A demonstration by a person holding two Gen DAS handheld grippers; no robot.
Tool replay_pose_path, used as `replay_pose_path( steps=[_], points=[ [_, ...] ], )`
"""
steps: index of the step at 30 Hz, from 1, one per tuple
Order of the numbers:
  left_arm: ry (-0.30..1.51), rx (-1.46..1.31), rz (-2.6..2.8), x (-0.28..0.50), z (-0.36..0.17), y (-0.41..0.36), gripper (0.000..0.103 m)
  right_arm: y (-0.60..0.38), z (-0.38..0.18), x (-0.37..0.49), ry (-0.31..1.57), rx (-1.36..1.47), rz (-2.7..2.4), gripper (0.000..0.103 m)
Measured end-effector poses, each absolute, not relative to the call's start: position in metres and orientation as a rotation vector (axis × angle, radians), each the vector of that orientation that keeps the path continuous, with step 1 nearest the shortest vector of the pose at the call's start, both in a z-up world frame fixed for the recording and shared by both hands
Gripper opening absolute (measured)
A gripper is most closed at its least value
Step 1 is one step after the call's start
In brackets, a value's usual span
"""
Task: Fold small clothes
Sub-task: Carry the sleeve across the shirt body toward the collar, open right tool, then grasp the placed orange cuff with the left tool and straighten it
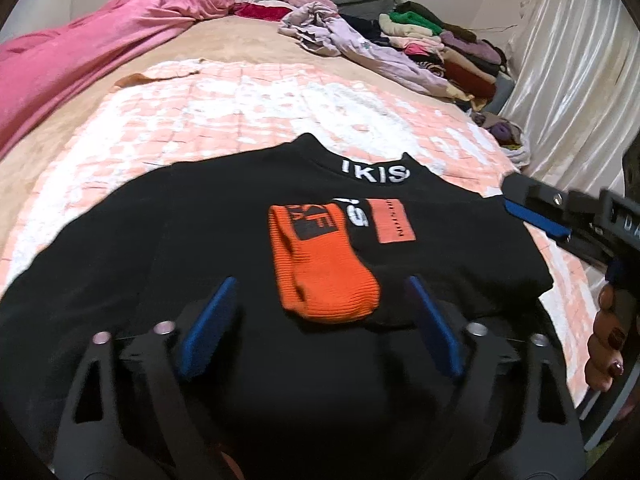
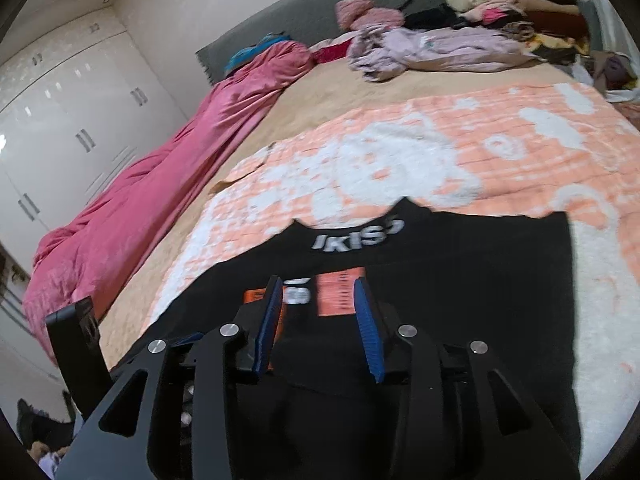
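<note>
While the black sweater [image 1: 224, 240] lies flat on the bed's peach blanket [image 1: 248, 104], both my grippers hover over it unclenched.

From my left wrist, my left gripper [image 1: 320, 320] stands released above the sweater's near hem, nothing between its blue pads, the orange cuff [image 1: 320, 268] folded onto the sweater's chest; my right gripper [image 1: 538, 220] reaches in at the sweater's right edge. From my right wrist, my right gripper [image 2: 320, 320] hangs parted over the sweater's [image 2: 460, 280] chest, grasping nothing; the clothes pile [image 2: 516, 4] sits well beyond the collar.
</note>
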State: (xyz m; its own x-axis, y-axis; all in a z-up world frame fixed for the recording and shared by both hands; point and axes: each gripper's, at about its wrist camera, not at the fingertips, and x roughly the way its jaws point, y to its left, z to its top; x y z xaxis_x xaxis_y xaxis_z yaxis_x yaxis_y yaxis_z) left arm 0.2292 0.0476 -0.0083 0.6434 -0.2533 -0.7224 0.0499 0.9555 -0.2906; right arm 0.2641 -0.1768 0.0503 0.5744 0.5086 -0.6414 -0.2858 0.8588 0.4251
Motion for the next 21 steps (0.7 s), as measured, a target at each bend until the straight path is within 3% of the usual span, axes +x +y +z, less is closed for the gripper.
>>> replay_pose_path(
  steps=[3,12,13,16,18,21],
  points=[
    [0.863,-0.309,-0.216,0.235,-0.016,0.047,0.059,-0.201,0.043,0.257,0.834,0.307,0.418,0.04],
    [0.853,-0.388,-0.219,0.256,-0.029,0.047,0.059,-0.267,0.024,0.23,0.833,0.325,0.297,0.04],
    [0.848,-0.379,-0.222,0.256,-0.028,0.044,0.043,-0.272,0.023,0.228,0.832,0.328,0.285,0.04],
    [0.824,-0.305,-0.207,0.254,-0.025,0.031,0.011,-0.286,0.02,0.225,0.829,0.332,0.241,0.04],
    [0.787,-0.237,-0.203,0.25,-0.018,0.025,0.005,-0.288,0.017,0.225,0.833,0.331,0.227,0.041],
    [0.715,-0.194,-0.197,0.239,0.0,0.027,0.004,-0.284,0.016,0.223,0.834,0.313,0.229,0.041]
  ],
)
